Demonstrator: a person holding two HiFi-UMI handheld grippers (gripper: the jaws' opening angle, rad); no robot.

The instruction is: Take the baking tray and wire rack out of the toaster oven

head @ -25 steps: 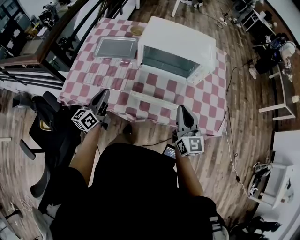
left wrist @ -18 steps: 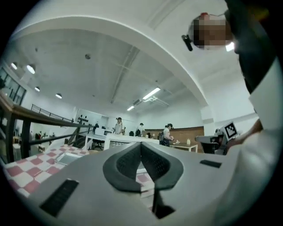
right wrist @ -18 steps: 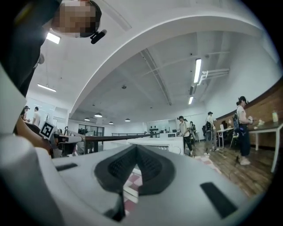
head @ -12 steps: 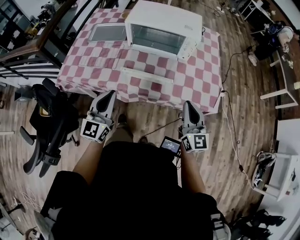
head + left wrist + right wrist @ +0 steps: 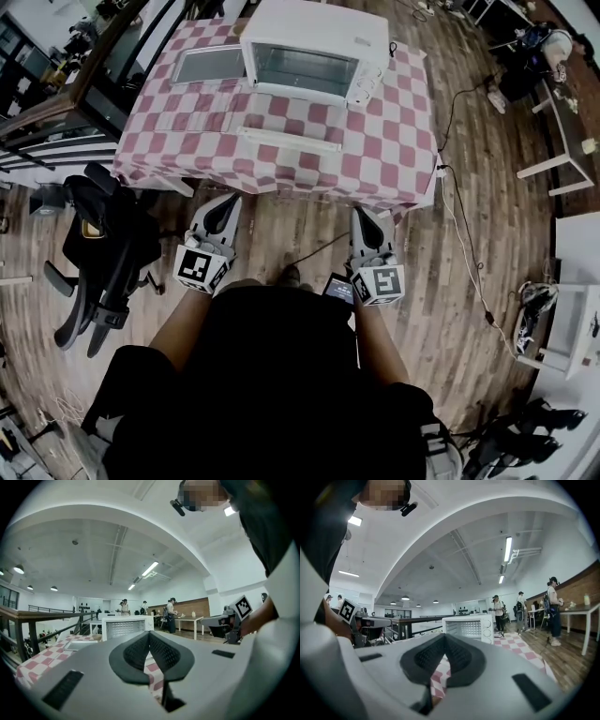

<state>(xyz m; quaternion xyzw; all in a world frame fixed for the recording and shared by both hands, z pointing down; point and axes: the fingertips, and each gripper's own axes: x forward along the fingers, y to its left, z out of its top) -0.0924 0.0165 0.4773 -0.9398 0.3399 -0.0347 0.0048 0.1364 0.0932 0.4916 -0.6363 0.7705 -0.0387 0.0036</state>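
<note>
Both closed and empty, your left gripper [image 5: 228, 204] and right gripper [image 5: 366, 217] hang short of the table [image 5: 394, 159]; tray [image 5: 208, 64] lies beside the oven [image 5: 314, 37], so check inside for the rack.

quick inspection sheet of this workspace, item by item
surface: table with red-and-white checked cloth, level.
job's things: white toaster oven, door folded down; silver baking tray on the cloth to its left; wire rack not made out.
clutter: nothing seen.
tools: left tool and right tool both shut, empty, short of the table, over the floor.
cables: black cable trailing from the table's right corner across the floor.
surroundings: wooden plank floor; black office chair at left.
</note>
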